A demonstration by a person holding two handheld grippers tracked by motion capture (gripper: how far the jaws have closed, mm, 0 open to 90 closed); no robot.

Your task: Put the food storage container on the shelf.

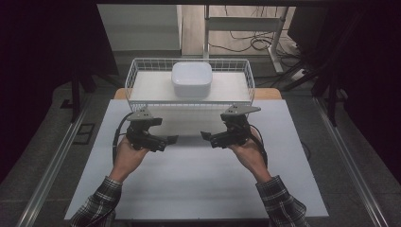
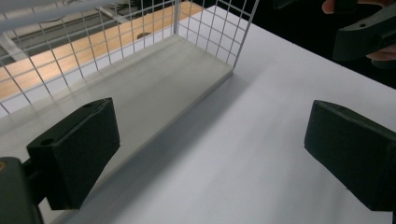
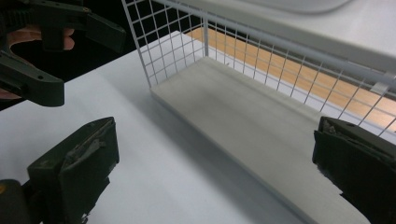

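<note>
Two grippers hover over the white table (image 1: 198, 184) in the high view: left gripper (image 1: 165, 140) and right gripper (image 1: 208, 137), tips facing each other, just before the wire basket (image 1: 135, 75), whose long axis runs left-right; a white lidded box (image 1: 191, 79) sits inside. Left gripper view: jaws wide apart, basket corner (image 2: 233, 56) ahead. Right gripper view: jaws apart, basket floor (image 3: 243, 107) between them.
</note>
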